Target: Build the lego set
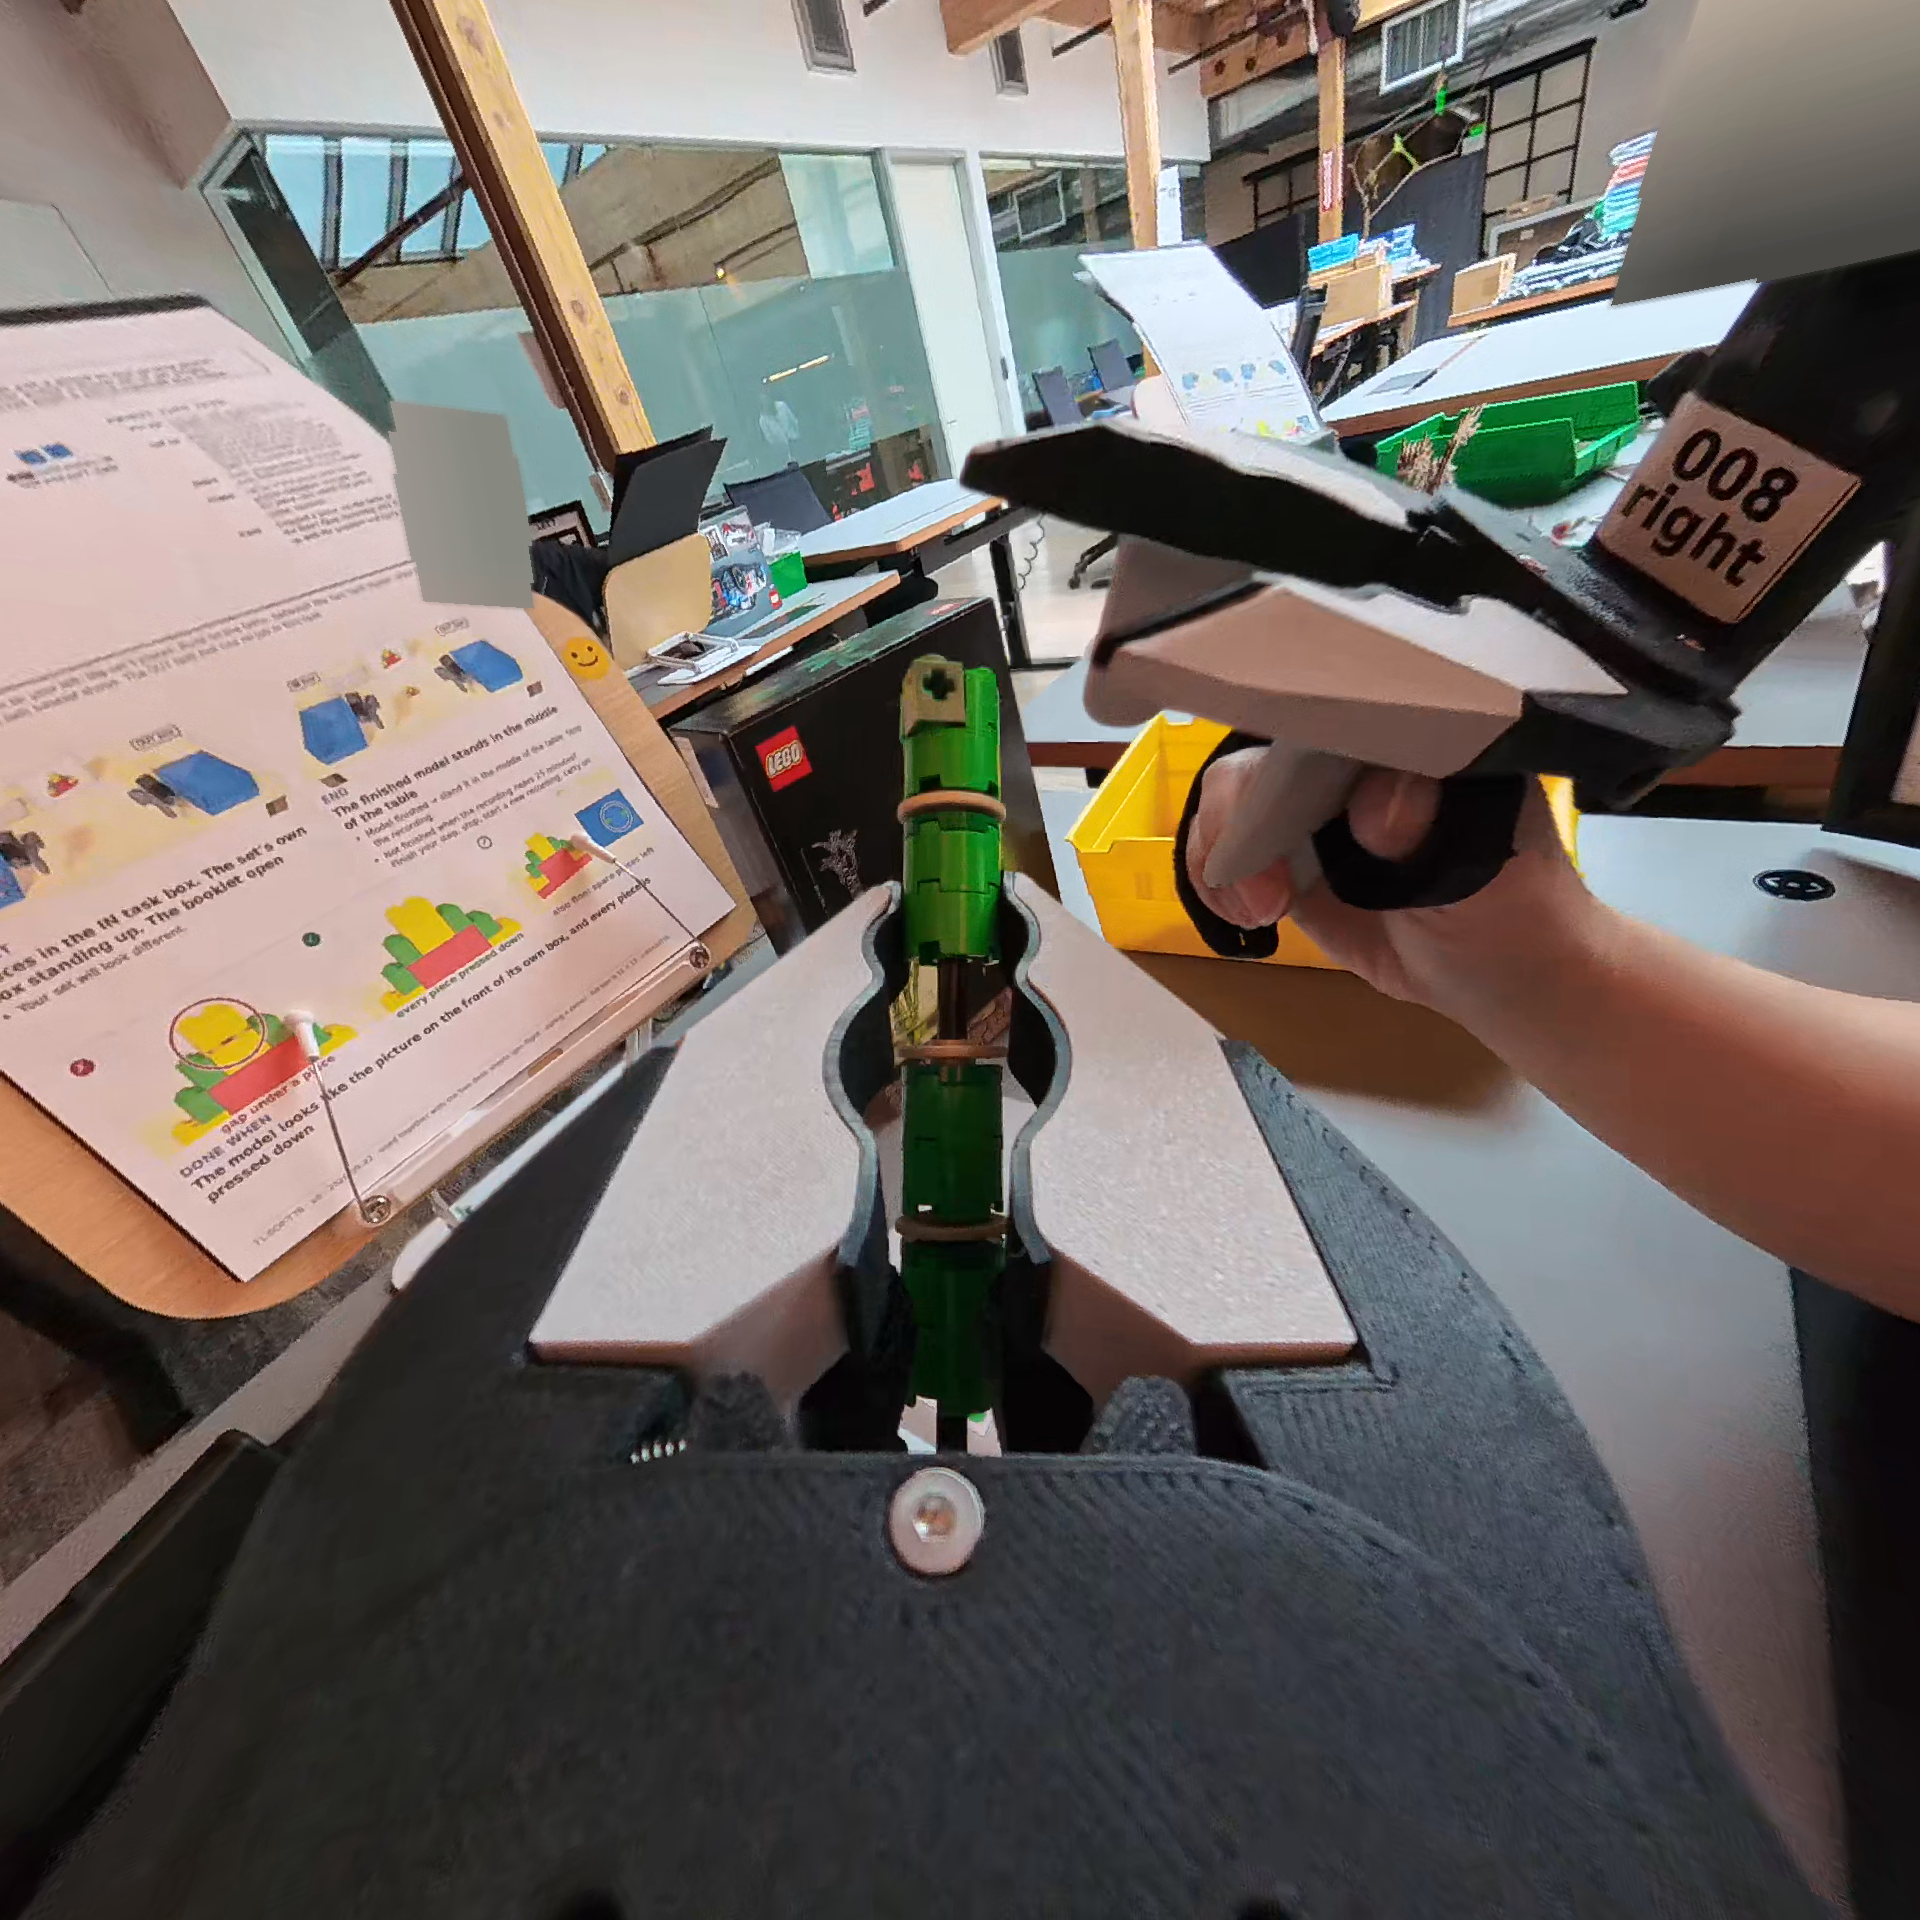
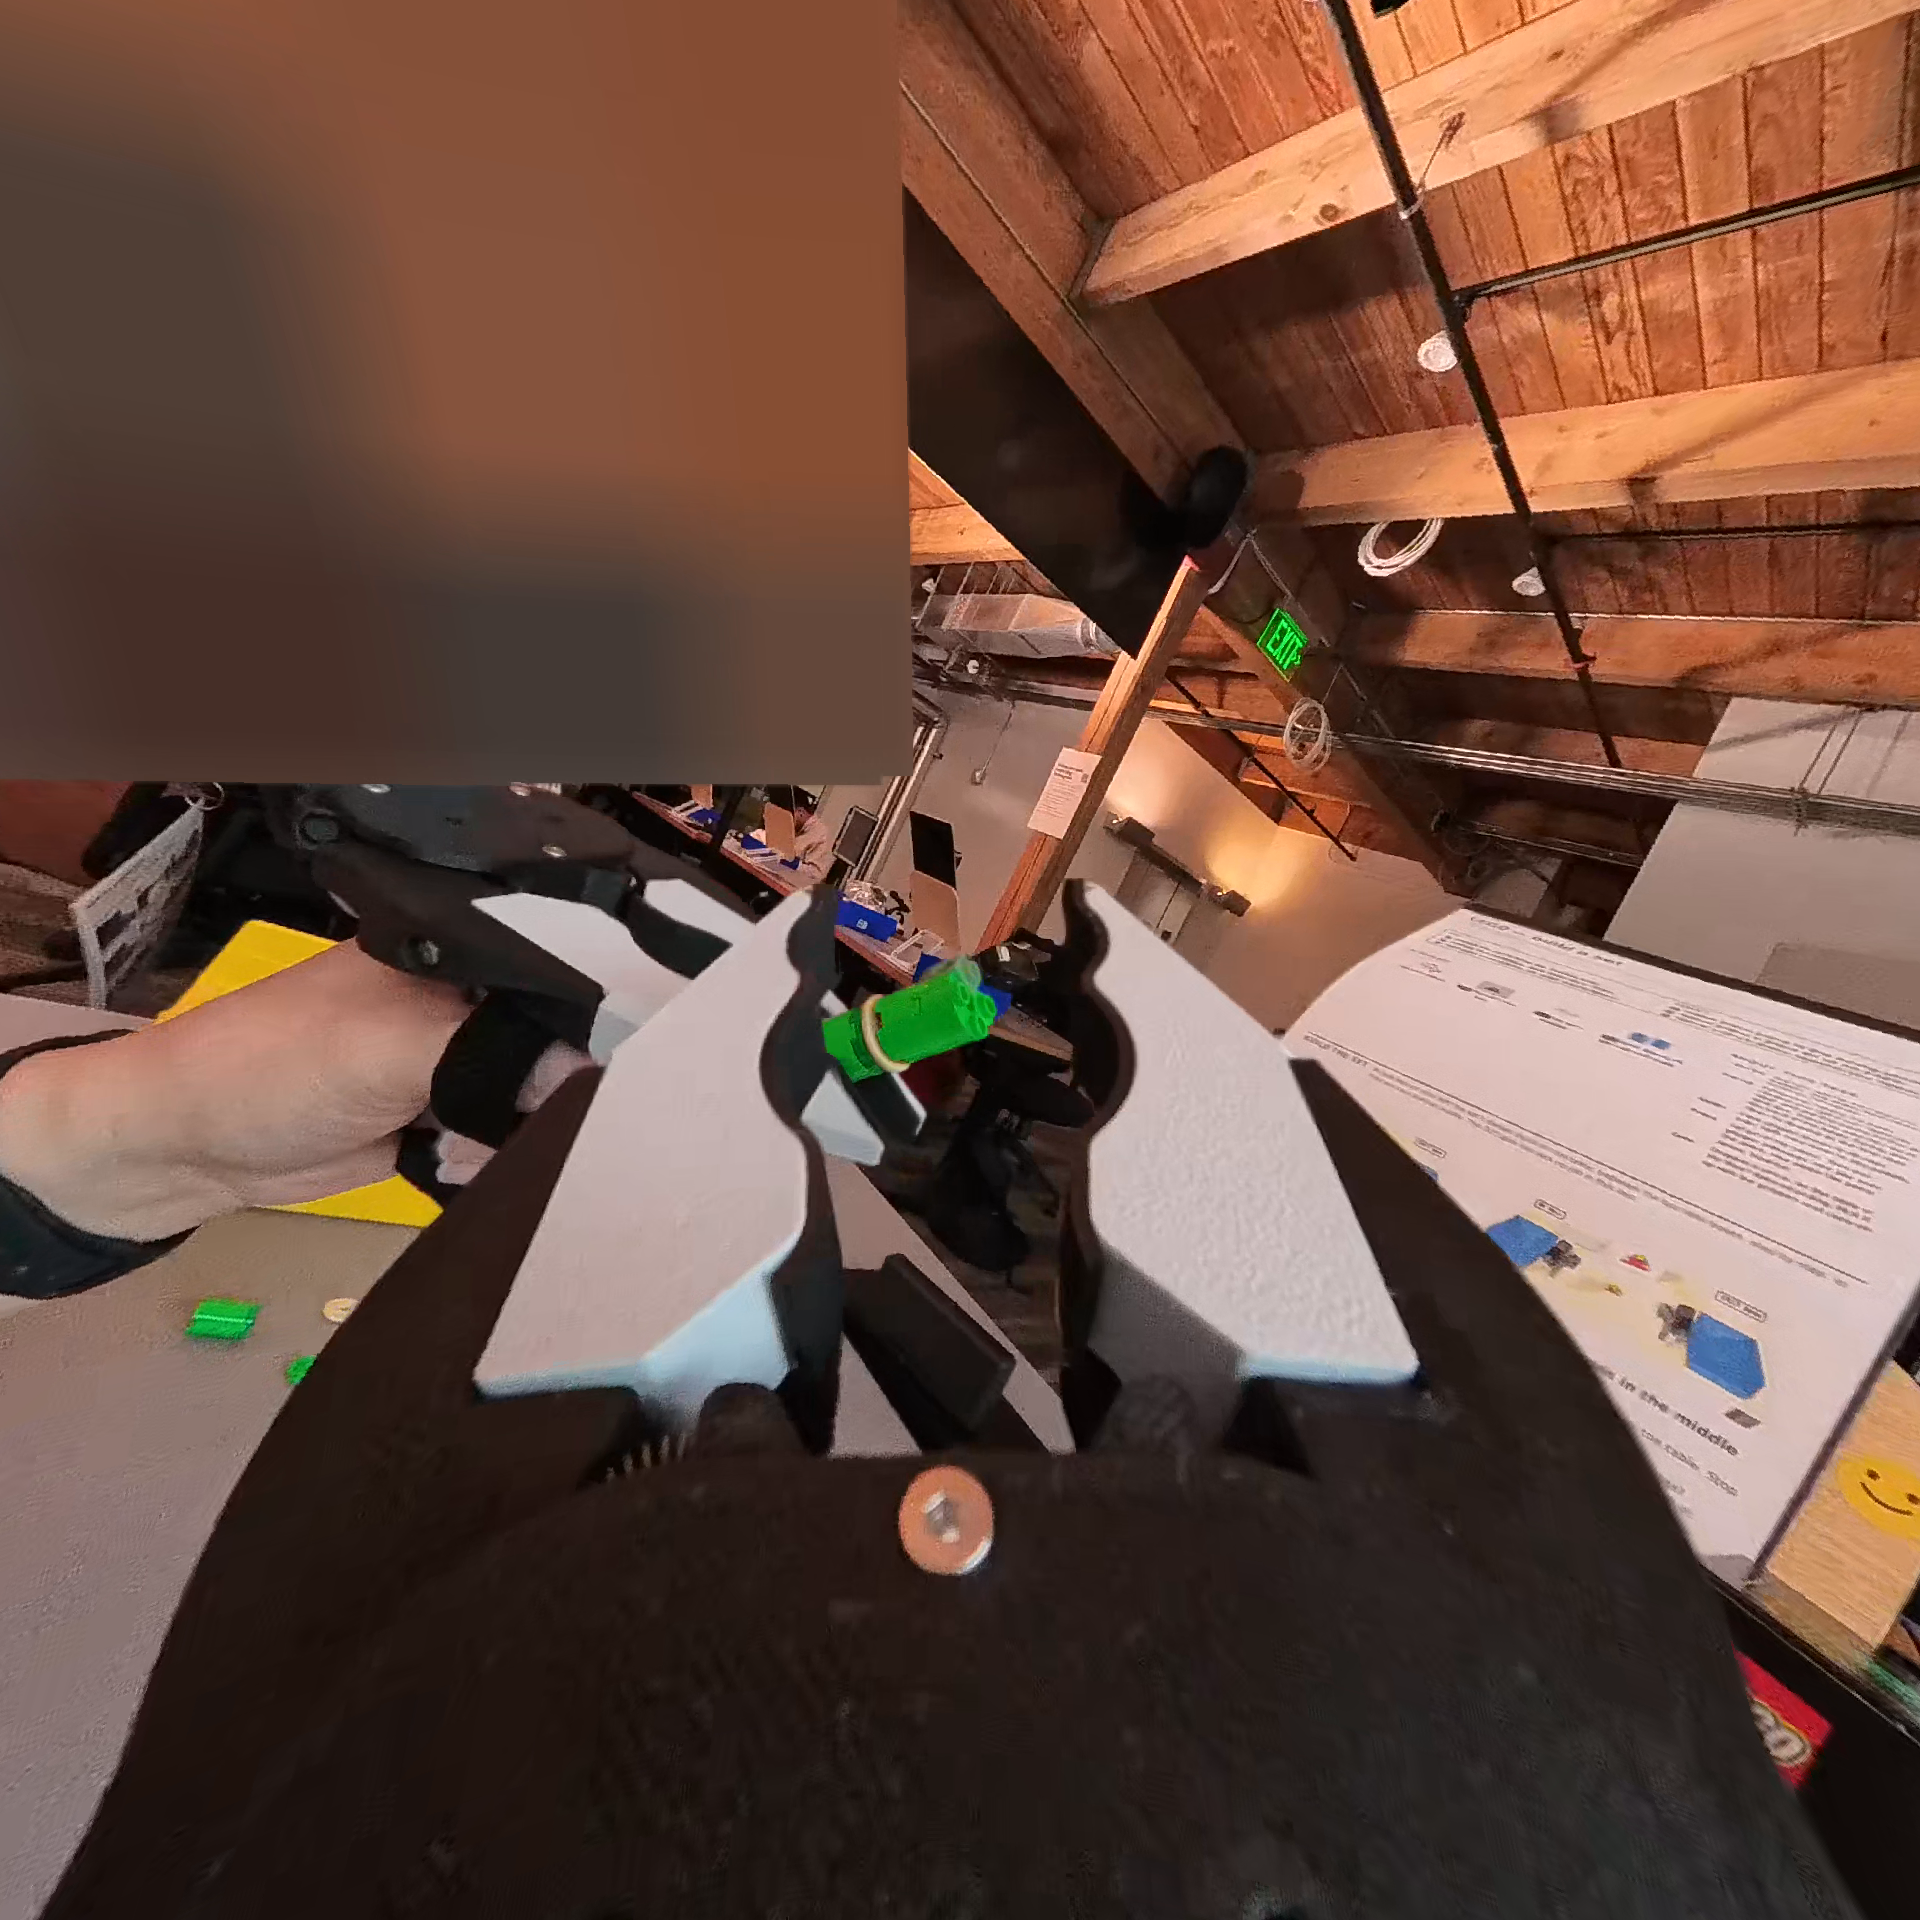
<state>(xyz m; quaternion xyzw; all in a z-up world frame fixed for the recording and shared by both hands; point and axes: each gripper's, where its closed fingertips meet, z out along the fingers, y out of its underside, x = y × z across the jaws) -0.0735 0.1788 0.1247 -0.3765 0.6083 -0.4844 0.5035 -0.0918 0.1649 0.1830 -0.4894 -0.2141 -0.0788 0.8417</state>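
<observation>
Yellow bin point(image 1: 1127, 862), distant green bins point(image 1: 1507, 447)

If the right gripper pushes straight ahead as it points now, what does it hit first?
Probably the tip of the green stalk, held in the left gripper. It sits between the open right gripper fingers, slightly left of centre; depth is unclear.

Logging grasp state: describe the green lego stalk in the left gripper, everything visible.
The green lego stalk is a long, slim column of stacked glossy plastic segments, ringed by tan bands, with a dark axle showing through a mid-length gap and a cross-shaped hole in its tip. It lies lengthwise between the fingers of the left gripper, clamped, tip protruding beyond them. The right gripper stays clear, open.
</observation>
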